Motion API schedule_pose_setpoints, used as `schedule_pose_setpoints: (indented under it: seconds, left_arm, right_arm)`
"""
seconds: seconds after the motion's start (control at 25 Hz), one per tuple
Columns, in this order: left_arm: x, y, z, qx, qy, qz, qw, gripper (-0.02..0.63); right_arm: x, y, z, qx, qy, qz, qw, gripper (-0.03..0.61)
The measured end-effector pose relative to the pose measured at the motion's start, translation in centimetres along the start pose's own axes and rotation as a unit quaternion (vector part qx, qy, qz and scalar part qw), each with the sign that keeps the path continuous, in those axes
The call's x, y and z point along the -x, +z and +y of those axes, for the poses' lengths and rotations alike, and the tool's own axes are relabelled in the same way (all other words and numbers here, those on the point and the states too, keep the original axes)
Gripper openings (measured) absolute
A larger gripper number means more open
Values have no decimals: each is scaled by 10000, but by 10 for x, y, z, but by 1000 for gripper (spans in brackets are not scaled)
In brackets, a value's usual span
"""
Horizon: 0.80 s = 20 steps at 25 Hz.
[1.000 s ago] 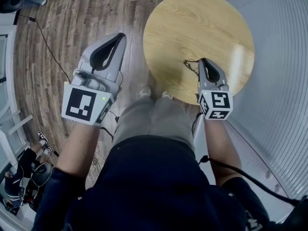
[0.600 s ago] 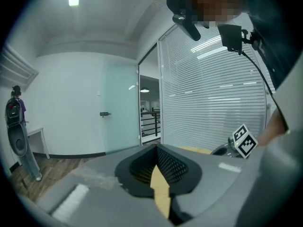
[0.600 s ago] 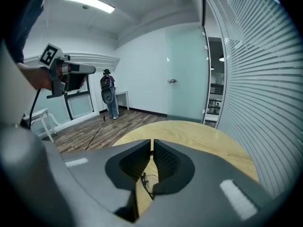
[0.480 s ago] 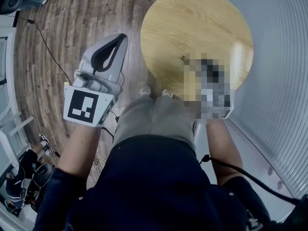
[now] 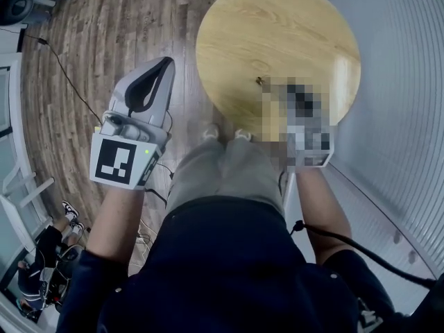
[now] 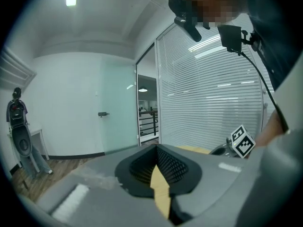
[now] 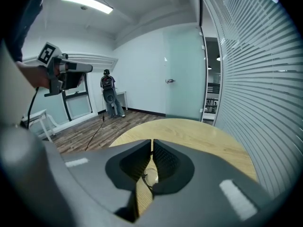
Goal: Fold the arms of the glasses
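Observation:
A round wooden table (image 5: 277,26) stands in front of me. My right gripper (image 7: 152,143) is over its near edge, jaws pressed together on the thin wire glasses (image 7: 146,178), with one lens showing between the pads. In the head view a mosaic patch covers that gripper, and only a corner of the glasses (image 5: 259,82) pokes out on the tabletop. My left gripper (image 5: 168,61) hangs over the floor left of the table, shut with nothing in it. In its own view the left gripper (image 6: 157,148) has its tips together.
Dark wood floor (image 5: 104,33) lies left of the table, with a black cable (image 5: 69,68) across it. A wall of blinds (image 5: 402,82) runs along the right. My legs (image 5: 222,172) are against the table's near edge. An exercise machine (image 7: 109,96) stands by the far wall.
The left gripper has drifted slightly down and left over the floor. The right gripper has stayed on the glasses at the table's near edge.

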State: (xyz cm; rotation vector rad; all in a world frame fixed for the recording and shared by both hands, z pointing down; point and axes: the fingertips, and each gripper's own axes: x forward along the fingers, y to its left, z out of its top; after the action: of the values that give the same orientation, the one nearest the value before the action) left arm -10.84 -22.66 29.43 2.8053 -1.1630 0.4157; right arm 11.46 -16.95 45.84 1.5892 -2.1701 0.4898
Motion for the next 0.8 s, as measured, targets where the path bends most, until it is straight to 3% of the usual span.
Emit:
schedule_pose_setpoints:
  seconds: [0.32,0.44,0.56,0.8]
  left_arm:
    - [-8,-7,15,-33,-64,7,10000,3]
    - [5,-9,-5,-126,-158,-81,9998,3]
    - [22,-1,-27,-150,-27,-57,9999,3]
    - [10,16,-39,-148,-89,-45,9998,3]
  right_arm:
    - [-18,-8,2,-91,-83,-12,9999,21]
    - [2,-22,5,-150,-230,-123,9995,20]
    - [24,-22,6,-201,-114,-189,9996,20]
    - [36,-12,-11,-259,-120,-176,9994,20]
